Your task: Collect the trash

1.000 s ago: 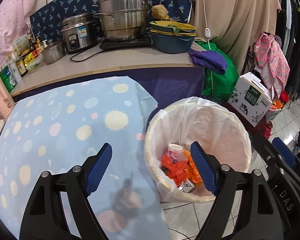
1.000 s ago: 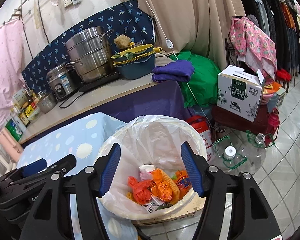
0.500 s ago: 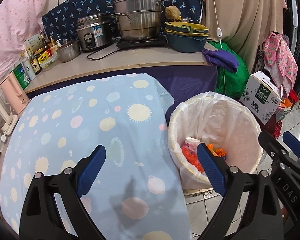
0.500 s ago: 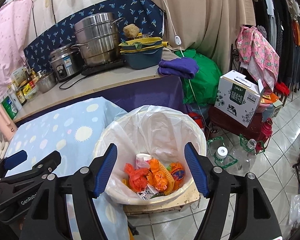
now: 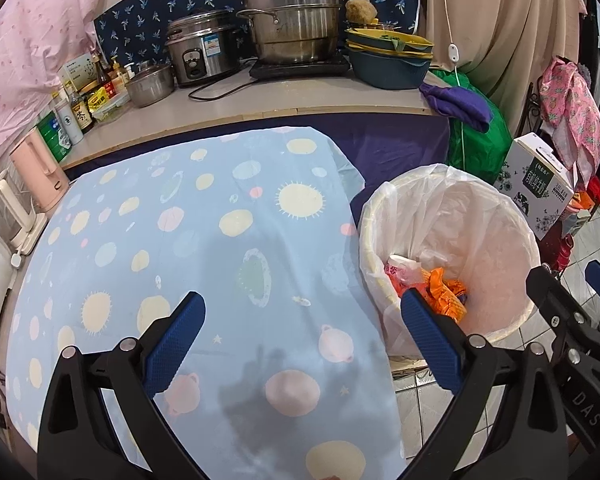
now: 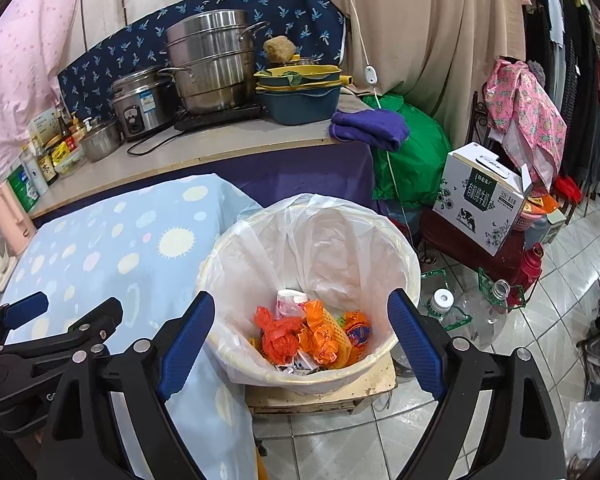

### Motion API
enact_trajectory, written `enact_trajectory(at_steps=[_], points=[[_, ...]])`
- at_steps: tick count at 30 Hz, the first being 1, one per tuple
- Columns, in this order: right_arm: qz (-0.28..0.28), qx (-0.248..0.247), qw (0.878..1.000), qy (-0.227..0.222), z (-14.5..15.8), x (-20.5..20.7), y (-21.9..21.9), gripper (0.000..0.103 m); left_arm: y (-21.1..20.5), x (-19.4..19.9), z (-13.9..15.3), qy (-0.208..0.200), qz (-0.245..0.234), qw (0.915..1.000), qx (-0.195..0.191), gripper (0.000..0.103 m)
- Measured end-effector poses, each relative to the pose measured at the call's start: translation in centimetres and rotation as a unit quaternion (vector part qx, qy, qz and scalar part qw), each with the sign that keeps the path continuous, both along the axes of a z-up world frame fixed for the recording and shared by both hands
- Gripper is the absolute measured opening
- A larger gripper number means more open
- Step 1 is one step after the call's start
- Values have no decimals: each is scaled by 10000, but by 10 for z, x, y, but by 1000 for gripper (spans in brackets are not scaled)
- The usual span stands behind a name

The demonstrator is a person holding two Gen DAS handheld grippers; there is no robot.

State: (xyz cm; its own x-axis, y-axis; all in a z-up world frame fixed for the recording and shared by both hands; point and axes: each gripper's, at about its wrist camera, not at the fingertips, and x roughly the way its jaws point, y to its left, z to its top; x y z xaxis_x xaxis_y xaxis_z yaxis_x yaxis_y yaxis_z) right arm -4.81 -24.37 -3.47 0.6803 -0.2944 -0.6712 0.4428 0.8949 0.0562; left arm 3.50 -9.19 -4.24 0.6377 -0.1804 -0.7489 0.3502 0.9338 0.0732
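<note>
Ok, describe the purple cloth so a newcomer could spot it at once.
Start at the long counter along the back wall, the one carrying the steel pots. Follow it to its right end, past the stacked yellow and blue basins. The purple cloth is folded there, drooping over the corner against a green bag; it is the only soft, solid purple thing on the counter.

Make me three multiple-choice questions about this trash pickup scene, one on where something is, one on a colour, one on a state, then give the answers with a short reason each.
1. Where does the trash bin stand?
A. On the counter
B. On the floor beside the table with the blue cloth
C. Under the steamer pot

2. What colour are most of the wrappers in the bin?
A. Orange
B. Black
C. Purple

3. What is the right gripper holding?
A. A wrapper
B. A bottle
C. Nothing

Answers: B, the bin sits on a low stand on the tiles at the table's edge. A, orange bags fill its bottom. C, its jaws are opening with nothing between the pads.
</note>
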Motion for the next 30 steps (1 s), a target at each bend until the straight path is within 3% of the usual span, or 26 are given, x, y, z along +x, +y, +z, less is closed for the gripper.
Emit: enact_trajectory(at_steps=[9, 30], points=[[72, -2, 9999, 97, -3, 0, 6, 90, 6, -2, -2, -24, 102, 9999, 74, 94], [103, -225, 9991, 330, -4, -2, 10, 90, 9, -8, -5, -9, 87, 9999, 145, 94]])
